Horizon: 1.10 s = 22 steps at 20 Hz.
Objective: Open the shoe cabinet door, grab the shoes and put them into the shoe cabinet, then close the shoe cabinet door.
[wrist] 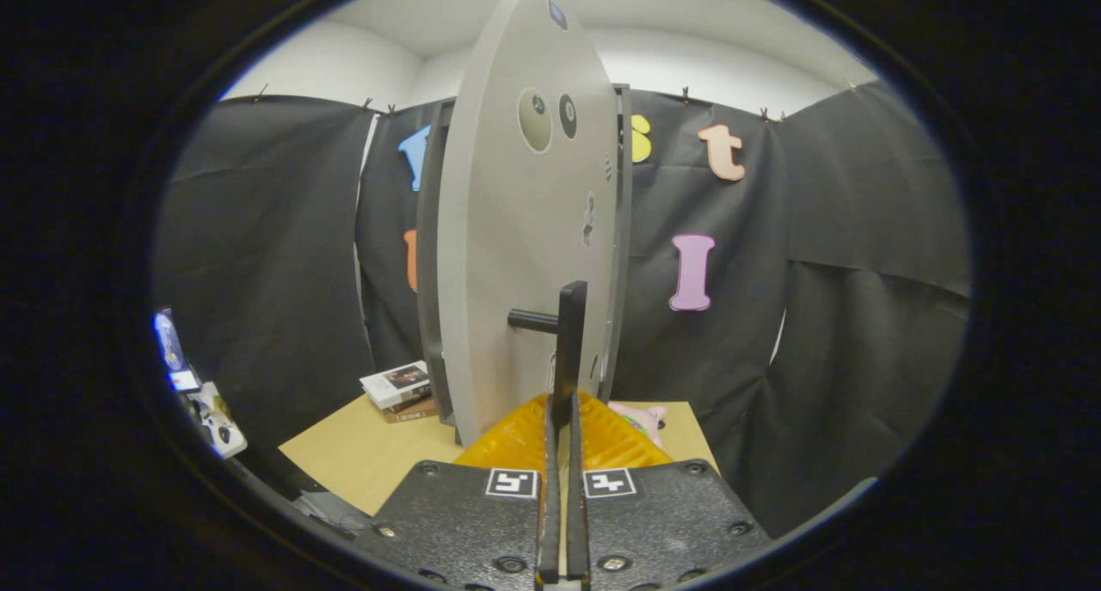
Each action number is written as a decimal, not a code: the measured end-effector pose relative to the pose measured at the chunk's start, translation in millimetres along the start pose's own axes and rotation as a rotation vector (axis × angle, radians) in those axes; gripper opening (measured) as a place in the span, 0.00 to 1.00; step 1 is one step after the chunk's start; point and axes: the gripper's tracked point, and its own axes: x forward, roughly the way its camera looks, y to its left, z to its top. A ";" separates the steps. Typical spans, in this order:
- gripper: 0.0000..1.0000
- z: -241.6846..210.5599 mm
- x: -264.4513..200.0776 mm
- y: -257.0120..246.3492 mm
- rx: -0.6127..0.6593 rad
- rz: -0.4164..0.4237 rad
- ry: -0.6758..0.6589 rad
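The grey shoe cabinet door (516, 255) stands swung out toward me, nearly edge-on, and hides most of the cabinet body (427, 273) behind it. A black vertical bar handle (572, 333) sticks out from the door on a short post. The lower end of the bar runs down between my fingers. My gripper (563, 412) is shut on the handle, with the pads pressed against both sides of the bar. A pink shoe (643, 419) lies on the table just right of the fingers, mostly hidden by them.
The cabinet stands on a light wooden table (361, 453). A small stack of books (398, 389) lies at the cabinet's left foot. Black cloth walls close in behind and on both sides. Some small items lie off the table at the far left (202, 402).
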 end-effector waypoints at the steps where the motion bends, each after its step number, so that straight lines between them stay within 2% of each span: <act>1: 0.06 -0.3 -1.1 -6.3 -0.008 0.001 0.000; 6: 0.06 -0.7 -3.0 -40.2 -0.006 -0.006 -0.005; 9: 0.06 0.4 -1.4 -66.4 0.011 -0.050 -0.007; 10: 0.06 -0.3 -2.6 -68.6 0.016 -0.059 -0.006; 14: 0.05 -5.7 -1.4 -61.0 0.040 -0.004 0.002; 16: 0.05 -9.8 -5.1 -68.1 0.013 -0.047 0.011; 20: 0.16 -25.0 -36.5 -74.0 -0.015 -0.082 0.023; 21: 0.29 -28.6 -43.9 -73.2 -0.012 -0.086 0.028; 22: 0.36 -36.0 -51.4 -67.3 -0.009 -0.091 0.035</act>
